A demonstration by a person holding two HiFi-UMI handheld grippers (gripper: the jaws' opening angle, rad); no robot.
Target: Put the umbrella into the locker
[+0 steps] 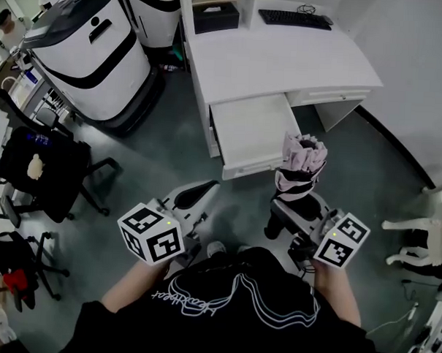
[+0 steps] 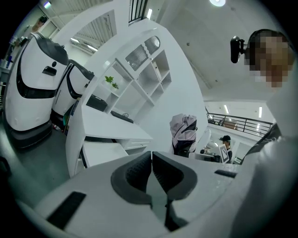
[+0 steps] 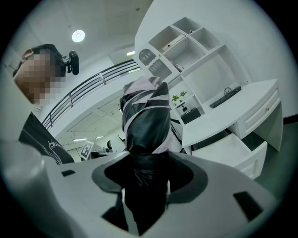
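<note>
A folded pink and black umbrella (image 1: 302, 168) stands upright in my right gripper (image 1: 298, 210), whose jaws are shut on its lower black part. In the right gripper view the umbrella (image 3: 146, 125) fills the middle, rising from between the jaws. My left gripper (image 1: 194, 196) is held at the left of the head view, its jaws shut with nothing between them (image 2: 151, 174). From the left gripper view the umbrella (image 2: 184, 132) shows off to the right. No locker is plainly identifiable in these views.
A white desk (image 1: 284, 65) with an open drawer (image 1: 252, 133) stands just ahead, a keyboard (image 1: 295, 19) on its top. White robot machines (image 1: 87, 53) stand at the left. Black office chairs (image 1: 49, 172) are at the far left, a white chair (image 1: 423, 225) at the right.
</note>
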